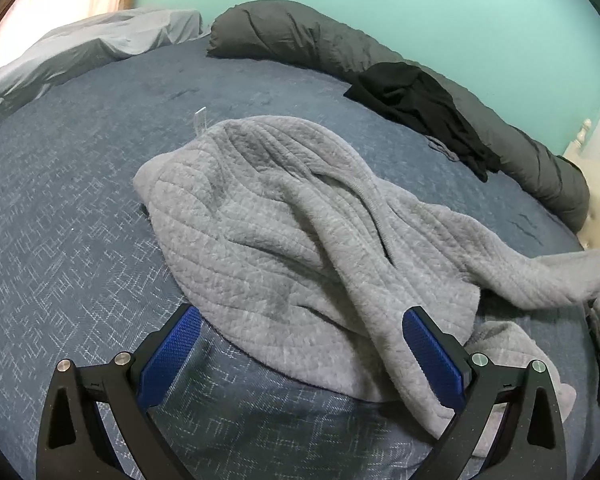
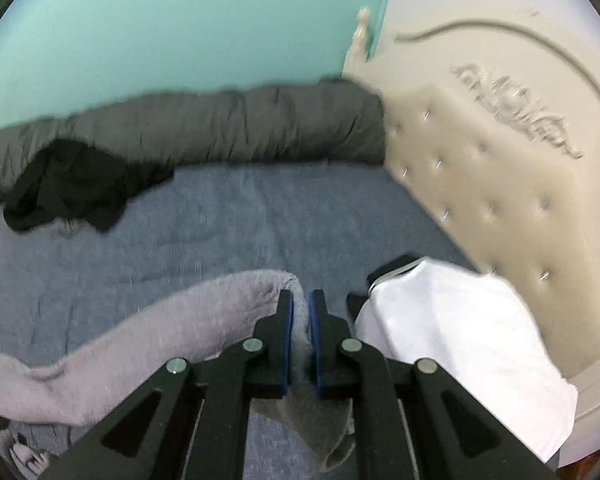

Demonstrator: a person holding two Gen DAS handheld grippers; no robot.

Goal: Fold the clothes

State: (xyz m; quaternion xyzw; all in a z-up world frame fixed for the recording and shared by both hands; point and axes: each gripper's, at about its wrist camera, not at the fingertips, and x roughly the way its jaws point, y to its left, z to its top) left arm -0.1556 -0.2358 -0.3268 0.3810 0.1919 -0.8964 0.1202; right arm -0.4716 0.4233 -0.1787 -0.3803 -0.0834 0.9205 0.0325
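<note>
The right hand-held gripper (image 2: 300,300) is clamped on a grey sweater (image 1: 268,216) sleeve, low in its frame. The left hand-held gripper (image 1: 300,320) stands wide apart over the sweater hem on the bed (image 1: 60,200).

Bed (image 1: 80,216): covered in a blue sheet with a fine pale crosshatch pattern. A cream tufted headboard (image 2: 480,184) stands at one end.

Lying on it:
- grey fleece garment (image 1: 268,220), rumpled, mid-bed, one sleeve trailing off to the right
- dark grey rolled duvet (image 1: 300,40) along the far edge, against the turquoise wall
- black garment (image 1: 416,100) crumpled, partly on the duvet, partly on the sheet
- pale grey bedding (image 1: 100,44) bunched at the far left corner
- white garment (image 2: 460,336) near the headboard
</note>
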